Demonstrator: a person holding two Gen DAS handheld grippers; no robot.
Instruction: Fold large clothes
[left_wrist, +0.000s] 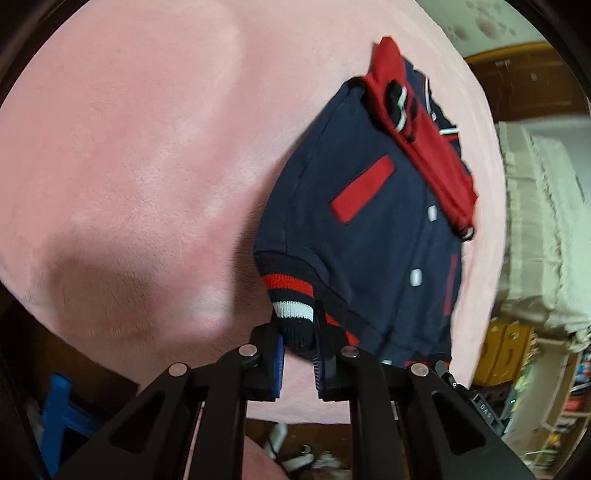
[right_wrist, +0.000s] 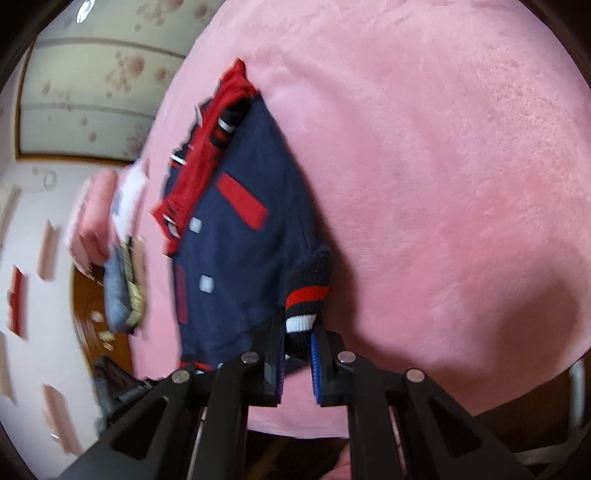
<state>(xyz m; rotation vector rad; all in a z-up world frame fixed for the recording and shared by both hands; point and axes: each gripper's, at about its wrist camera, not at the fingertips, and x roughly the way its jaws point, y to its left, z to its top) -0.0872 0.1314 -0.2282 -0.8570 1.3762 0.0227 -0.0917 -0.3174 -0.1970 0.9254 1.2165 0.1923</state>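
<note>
While the jacket (left_wrist: 369, 229) lies on the blanket (left_wrist: 129, 147), left gripper (left_wrist: 297, 332) and right gripper (right_wrist: 299, 334) each seemingly clamp a hem corner.

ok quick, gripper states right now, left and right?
Left gripper: closed on the jacket at its striped hem corner.
Right gripper: closed on the other striped hem corner.

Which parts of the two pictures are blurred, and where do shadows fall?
Left wrist view: the jacket is slightly smeared, the shelves at right soft; a shadow lies on the pink blanket at lower left. Right wrist view: the wall and the folded clothes at left are strongly streaked; a shadow runs beside the jacket's striped hem.
</note>
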